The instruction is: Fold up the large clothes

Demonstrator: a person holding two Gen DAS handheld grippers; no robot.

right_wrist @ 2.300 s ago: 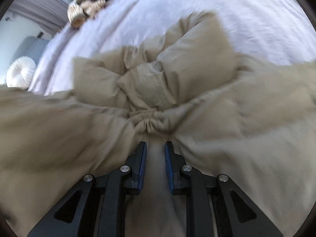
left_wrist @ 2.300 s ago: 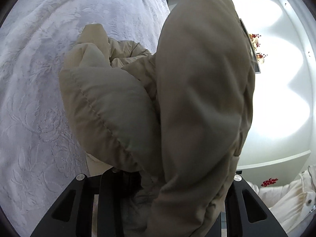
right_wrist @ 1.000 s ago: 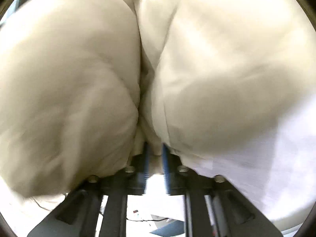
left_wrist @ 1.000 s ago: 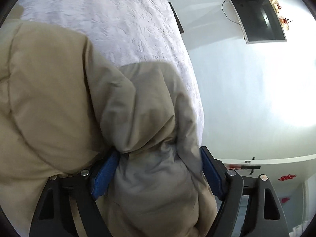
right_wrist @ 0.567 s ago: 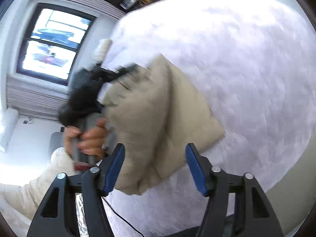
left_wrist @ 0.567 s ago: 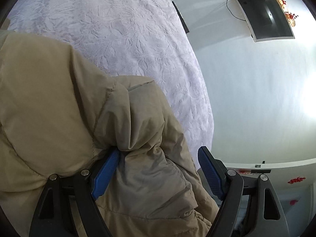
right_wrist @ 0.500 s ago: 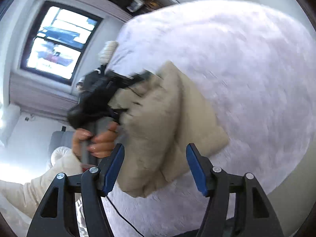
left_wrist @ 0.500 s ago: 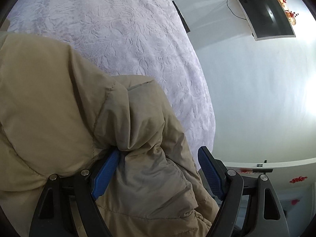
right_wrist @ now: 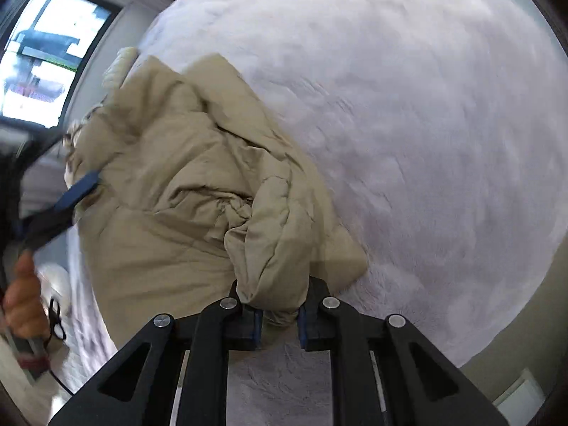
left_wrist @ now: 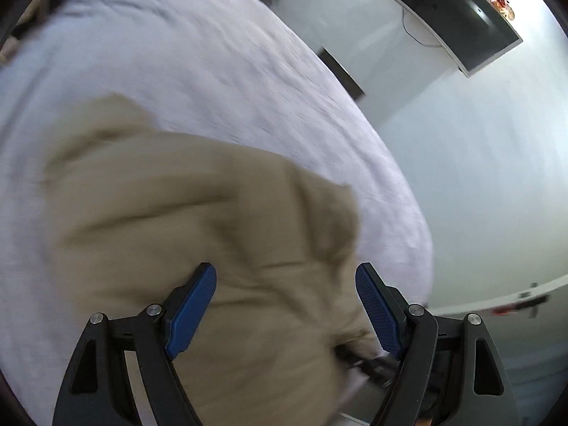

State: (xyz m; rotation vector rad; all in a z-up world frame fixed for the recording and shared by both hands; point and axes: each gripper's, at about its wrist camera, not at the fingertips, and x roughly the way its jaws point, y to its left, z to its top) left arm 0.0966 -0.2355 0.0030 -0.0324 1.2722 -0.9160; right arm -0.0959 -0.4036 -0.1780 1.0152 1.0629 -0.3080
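A beige padded jacket point(left_wrist: 184, 220) lies bunched on a white bedspread point(left_wrist: 198, 71). In the left wrist view my left gripper point(left_wrist: 284, 305) is open above the jacket, its blue pads wide apart and holding nothing. In the right wrist view the jacket point(right_wrist: 170, 191) is a crumpled heap, and my right gripper point(right_wrist: 278, 323) is shut on a thick fold of it at the near edge. The left gripper's blue pad point(right_wrist: 80, 190) shows at the jacket's far left side, held by a hand point(right_wrist: 21, 301).
The bedspread point(right_wrist: 408, 124) stretches wide to the right of the jacket. A wall-mounted TV point(left_wrist: 451, 10) and a white wall point(left_wrist: 479, 177) lie beyond the bed's edge. A window point(right_wrist: 39, 56) is at the upper left. A cable trails by the hand.
My left gripper has let go of the jacket and pulled back above it. My right gripper, open half a second ago, has closed on a fold of the jacket.
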